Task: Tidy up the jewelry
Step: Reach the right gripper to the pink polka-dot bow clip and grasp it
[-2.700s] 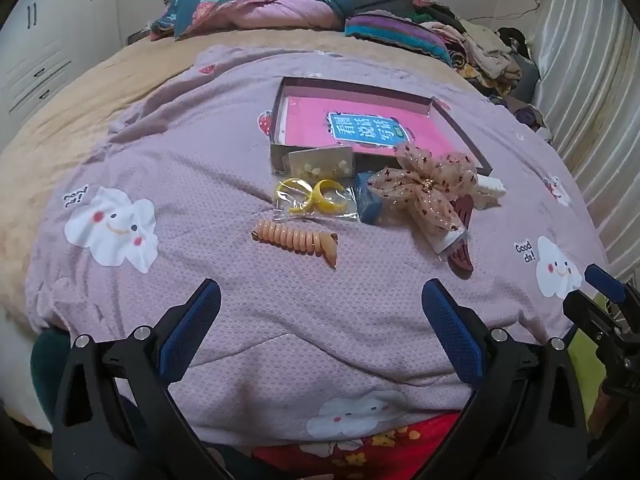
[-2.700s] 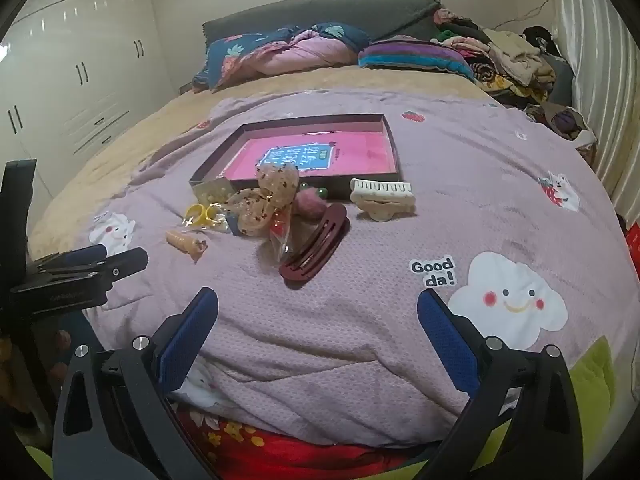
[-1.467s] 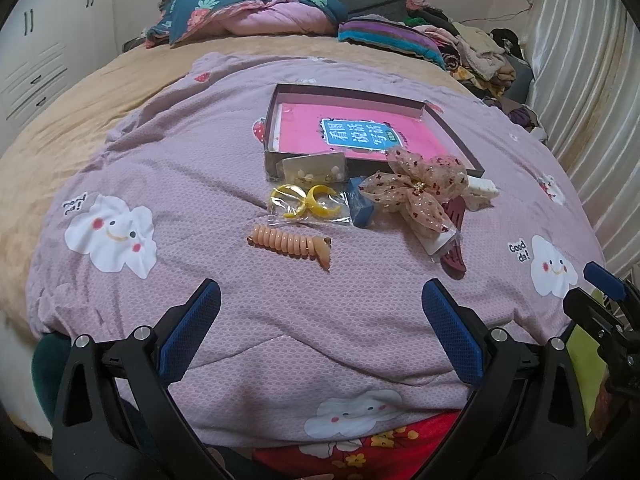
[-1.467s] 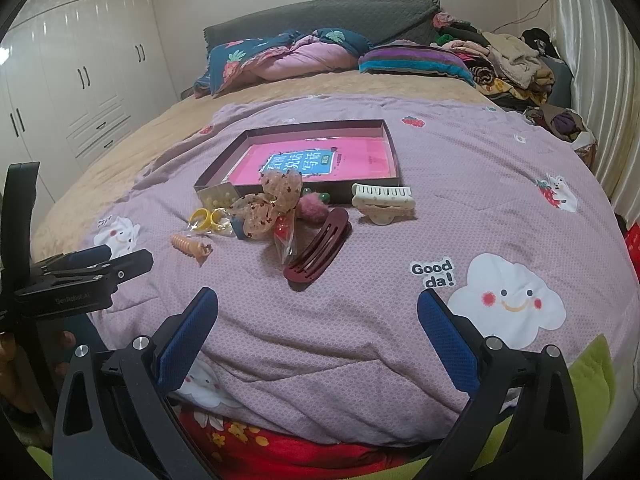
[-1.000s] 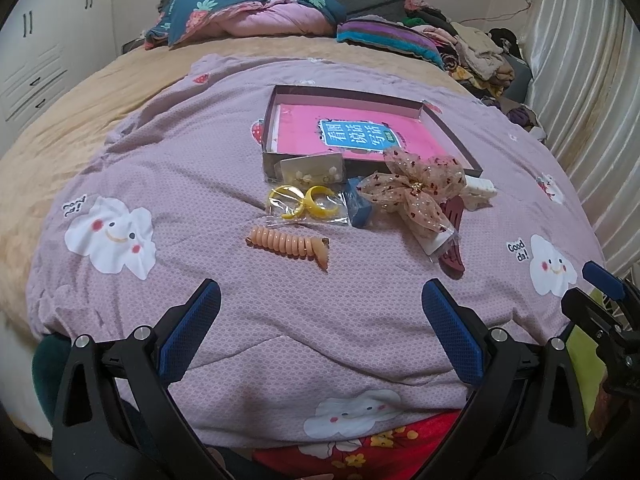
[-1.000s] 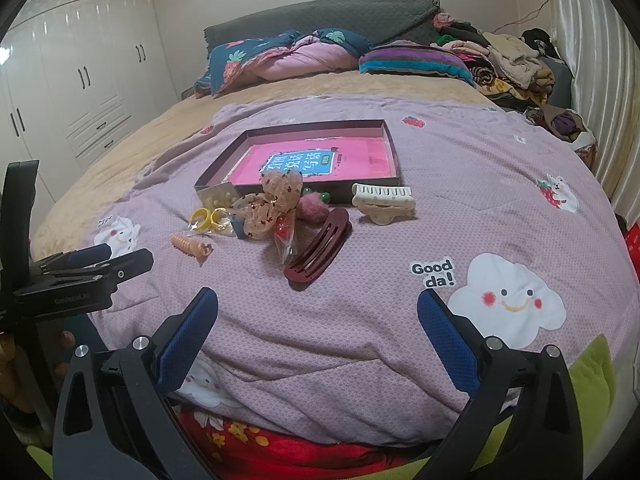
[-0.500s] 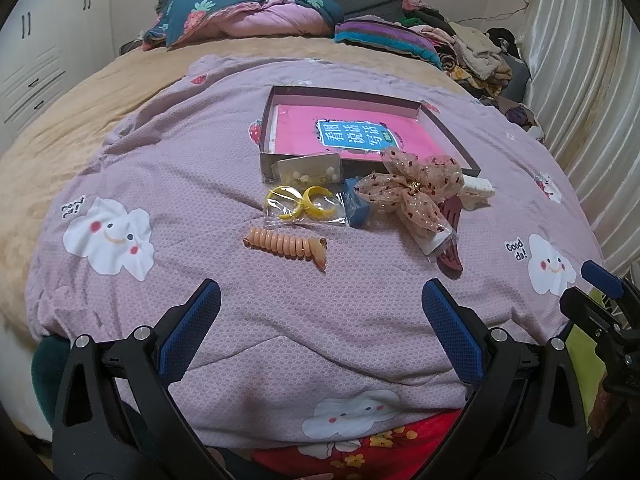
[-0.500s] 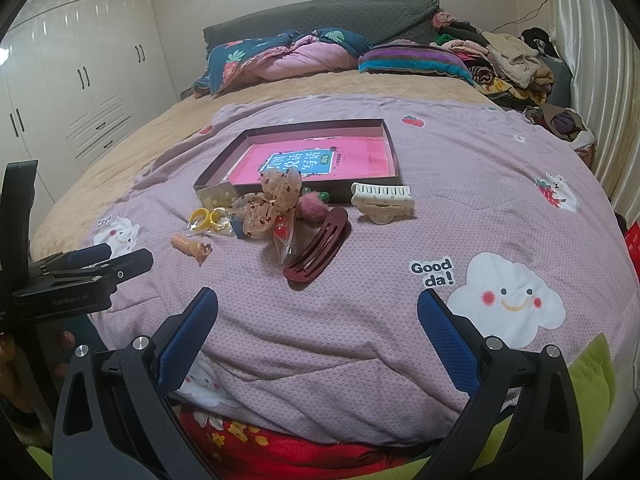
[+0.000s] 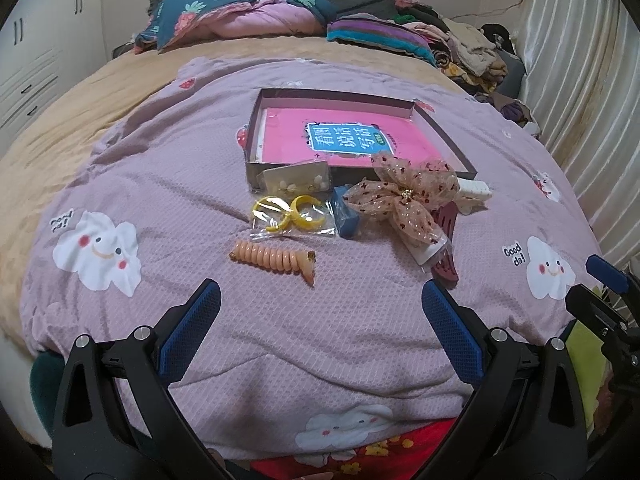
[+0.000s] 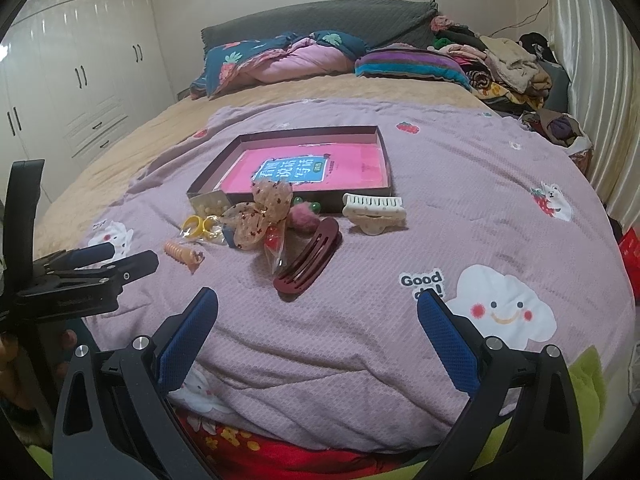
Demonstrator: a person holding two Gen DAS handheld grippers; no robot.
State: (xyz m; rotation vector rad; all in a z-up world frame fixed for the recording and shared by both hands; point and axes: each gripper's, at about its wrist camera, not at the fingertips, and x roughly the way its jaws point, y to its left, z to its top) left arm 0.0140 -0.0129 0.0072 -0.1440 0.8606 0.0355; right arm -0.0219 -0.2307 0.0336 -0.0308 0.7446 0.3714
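Since the earlier pictures, almost nothing had moved; both tools only hung low over the purple blanket [image 9: 160,184]. The left gripper [image 9: 320,312] was wide apart and held nothing. In front of it lay the orange spiral hair tie [image 9: 276,258], the yellow hoops [image 9: 286,214], the spotted bow [image 9: 404,196] and the dark red clip [image 10: 310,256], all beside the box [image 10: 386,160]. The right gripper [image 10: 316,320] was wide apart too.

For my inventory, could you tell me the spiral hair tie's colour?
Peach-orange; the spiral hair tie shows best in the left wrist view.
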